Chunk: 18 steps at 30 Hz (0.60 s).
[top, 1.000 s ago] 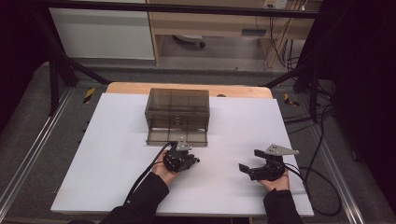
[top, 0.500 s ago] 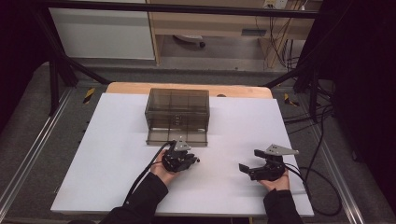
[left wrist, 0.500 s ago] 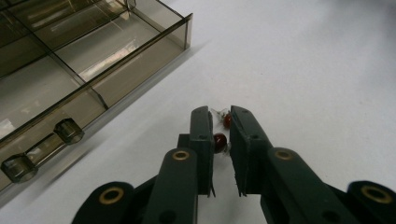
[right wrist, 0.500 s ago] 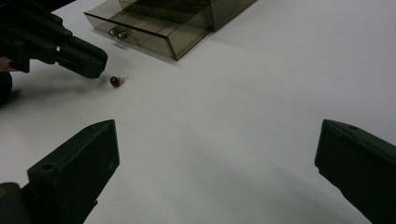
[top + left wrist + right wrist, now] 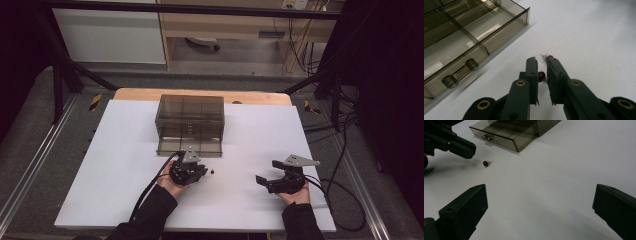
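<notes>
The left tongs (image 5: pixel 542 72) were nearly together over the white surface (image 5: pixel 120 165), a small red bead (image 5: pixel 541 74) between the jaws and against the left pad; whether both pads pressed it could not be told. Just beyond them the smoky plastic organiser (image 5: pixel 190 117) had its bottom drawer (image 5: pixel 474 37) pulled out. Another red bead (image 5: pixel 485 163) lay on the surface near them. The right tongs (image 5: pixel 266 176) stood wide apart, holding nothing

Overhead cam + two tool cams
</notes>
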{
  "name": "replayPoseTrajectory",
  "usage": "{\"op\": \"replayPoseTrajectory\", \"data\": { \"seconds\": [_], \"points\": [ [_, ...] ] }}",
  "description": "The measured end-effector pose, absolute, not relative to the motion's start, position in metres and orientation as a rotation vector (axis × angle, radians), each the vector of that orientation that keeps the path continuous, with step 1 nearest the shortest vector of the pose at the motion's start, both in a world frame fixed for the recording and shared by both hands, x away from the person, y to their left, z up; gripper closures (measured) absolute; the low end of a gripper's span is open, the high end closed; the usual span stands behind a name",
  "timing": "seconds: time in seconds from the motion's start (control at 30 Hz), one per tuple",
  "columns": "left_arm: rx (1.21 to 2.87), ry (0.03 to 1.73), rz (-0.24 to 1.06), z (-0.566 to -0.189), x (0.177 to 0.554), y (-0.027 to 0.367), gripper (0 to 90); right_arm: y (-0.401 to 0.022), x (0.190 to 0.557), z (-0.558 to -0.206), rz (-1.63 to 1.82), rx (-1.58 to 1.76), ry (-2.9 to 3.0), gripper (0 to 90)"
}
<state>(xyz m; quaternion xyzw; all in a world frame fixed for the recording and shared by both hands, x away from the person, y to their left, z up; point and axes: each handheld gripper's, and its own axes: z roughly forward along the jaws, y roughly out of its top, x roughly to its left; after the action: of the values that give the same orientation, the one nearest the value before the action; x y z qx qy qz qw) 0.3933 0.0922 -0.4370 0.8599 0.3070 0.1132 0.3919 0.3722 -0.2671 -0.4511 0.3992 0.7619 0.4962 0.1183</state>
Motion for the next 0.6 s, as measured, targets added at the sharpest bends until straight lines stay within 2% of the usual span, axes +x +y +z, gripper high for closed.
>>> {"op": "replayPoseTrajectory", "data": {
  "seconds": [0.6],
  "points": [
    [2.171,0.803,0.303,-0.429,0.392,0.108,79.0,-0.267,0.373,-0.452,1.448,1.166,2.230,0.5]
  ]
}}
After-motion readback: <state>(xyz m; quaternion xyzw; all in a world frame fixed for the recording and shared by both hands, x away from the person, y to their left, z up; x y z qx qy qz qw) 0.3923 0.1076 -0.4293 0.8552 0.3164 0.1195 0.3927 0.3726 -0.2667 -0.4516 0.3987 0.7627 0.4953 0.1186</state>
